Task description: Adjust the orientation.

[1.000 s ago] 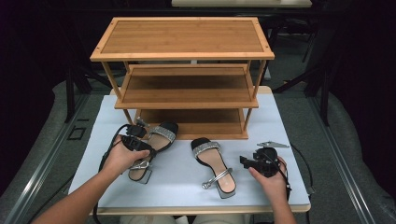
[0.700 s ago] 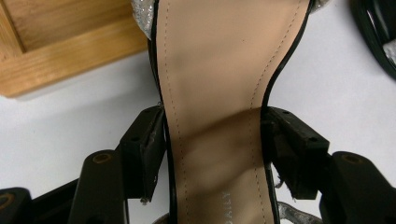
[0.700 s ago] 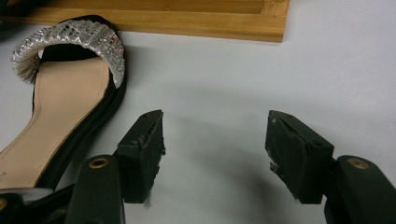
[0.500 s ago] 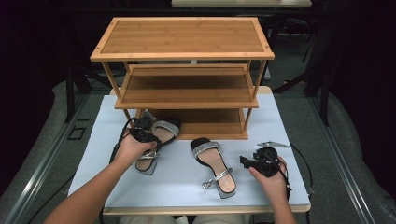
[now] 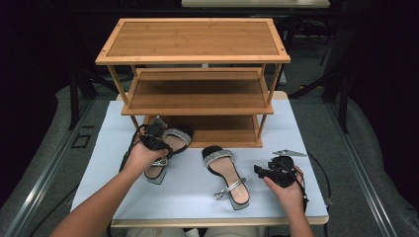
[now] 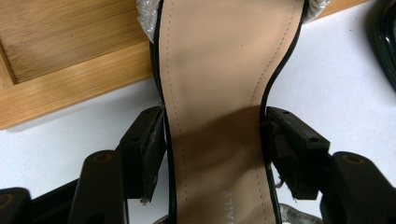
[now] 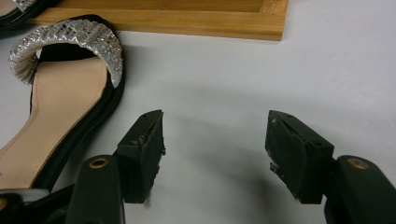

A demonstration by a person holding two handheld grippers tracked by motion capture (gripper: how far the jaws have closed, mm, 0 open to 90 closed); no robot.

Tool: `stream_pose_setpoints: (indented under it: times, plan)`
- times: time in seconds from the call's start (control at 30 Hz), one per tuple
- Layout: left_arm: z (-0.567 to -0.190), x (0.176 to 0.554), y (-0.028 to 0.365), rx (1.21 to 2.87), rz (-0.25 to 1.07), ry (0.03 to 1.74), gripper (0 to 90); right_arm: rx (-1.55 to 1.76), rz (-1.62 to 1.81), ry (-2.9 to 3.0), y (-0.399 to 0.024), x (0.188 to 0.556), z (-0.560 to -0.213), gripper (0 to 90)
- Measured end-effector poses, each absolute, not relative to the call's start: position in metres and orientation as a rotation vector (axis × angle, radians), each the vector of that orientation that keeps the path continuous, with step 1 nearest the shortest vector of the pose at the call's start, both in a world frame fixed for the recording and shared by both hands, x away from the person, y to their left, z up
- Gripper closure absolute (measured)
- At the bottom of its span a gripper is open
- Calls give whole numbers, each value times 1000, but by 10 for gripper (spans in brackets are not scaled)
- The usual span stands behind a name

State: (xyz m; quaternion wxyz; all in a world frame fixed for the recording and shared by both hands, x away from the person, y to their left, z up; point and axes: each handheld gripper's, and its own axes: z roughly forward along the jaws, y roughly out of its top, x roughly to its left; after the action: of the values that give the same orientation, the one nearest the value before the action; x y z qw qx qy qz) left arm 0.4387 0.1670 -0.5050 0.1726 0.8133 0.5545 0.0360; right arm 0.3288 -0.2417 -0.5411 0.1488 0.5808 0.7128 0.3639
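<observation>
Two black sandals with glittery silver toe straps are on the white table. My left gripper (image 5: 157, 143) is shut on the left sandal (image 5: 173, 140) at its narrow waist, one jaw against each side of the tan insole (image 6: 219, 93). That sandal's toe reaches over the front edge of the wooden rack's bottom shelf (image 6: 60, 60). The right sandal (image 5: 225, 170) lies flat in front of the rack, toe toward it. My right gripper (image 5: 262, 170) rests low at the table's right, open, with bare table between its jaws (image 7: 215, 140). The right sandal (image 7: 60, 93) lies to the left of those jaws.
The three-tier bamboo rack (image 5: 197, 94) stands at the back of the white table (image 5: 306, 143), its shelves bare apart from the sandal toe. Its bottom front edge (image 7: 163, 21) lies just beyond the right gripper. Black cables trail from both grippers; dark floor surrounds the table.
My left hand has carried the left sandal forward and slightly right, bringing its toe up to the bottom shelf. The right hand and right sandal have stayed put.
</observation>
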Motion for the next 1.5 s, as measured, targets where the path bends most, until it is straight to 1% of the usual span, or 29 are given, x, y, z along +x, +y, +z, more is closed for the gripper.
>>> stream_pose_setpoints:
  times: [0.07,0.3,0.33,0.43,0.47,0.5,0.53,0.63,0.7,0.77,0.8,0.83,0.87,0.97,1.17,1.37,1.5]
  plan:
    - [-502,438,171,2292,92,1539,398,1669,1047,2048,-242,329,-541,367]
    - [-482,430,179,2206,67,1538,400,1669,1048,2045,-242,329,-542,367]
    - [-474,424,184,2215,75,1499,410,1670,1045,2045,-242,329,-542,367]
    - [-464,417,189,2236,94,1471,457,1673,1044,2047,-242,329,-542,367]
    - [-456,409,194,2243,112,1436,484,1672,1043,2045,-242,329,-542,366]
    - [-452,404,195,2238,122,1428,493,1674,1047,2040,-242,329,-542,366]
    - [-452,404,195,2238,122,1428,510,1672,1044,2043,-242,329,-542,366]
    - [-441,383,204,2257,165,1353,556,1675,1043,2041,-241,329,-541,365]
    - [-439,373,210,2266,153,1323,604,1674,1045,2044,-242,329,-541,365]
    - [-439,364,215,2273,144,1303,661,1674,1042,2045,-242,329,-541,364]
    - [-439,364,215,2273,144,1303,697,1674,1042,2045,-242,329,-541,364]
    - [-440,356,219,2284,135,1300,738,1674,1045,2038,-241,329,-542,364]
    - [-440,353,221,2292,132,1299,760,1675,1041,2041,-241,329,-541,364]
    - [-443,344,227,2285,104,1300,817,1673,1042,2041,-241,329,-541,364]
    - [-452,329,235,2276,94,1292,892,1675,1042,2040,-241,329,-541,364]
    - [-469,324,234,2304,80,1298,899,1676,1044,2040,-241,329,-541,364]
    - [-489,323,232,2331,66,1309,899,1678,1047,2033,-241,329,-541,363]
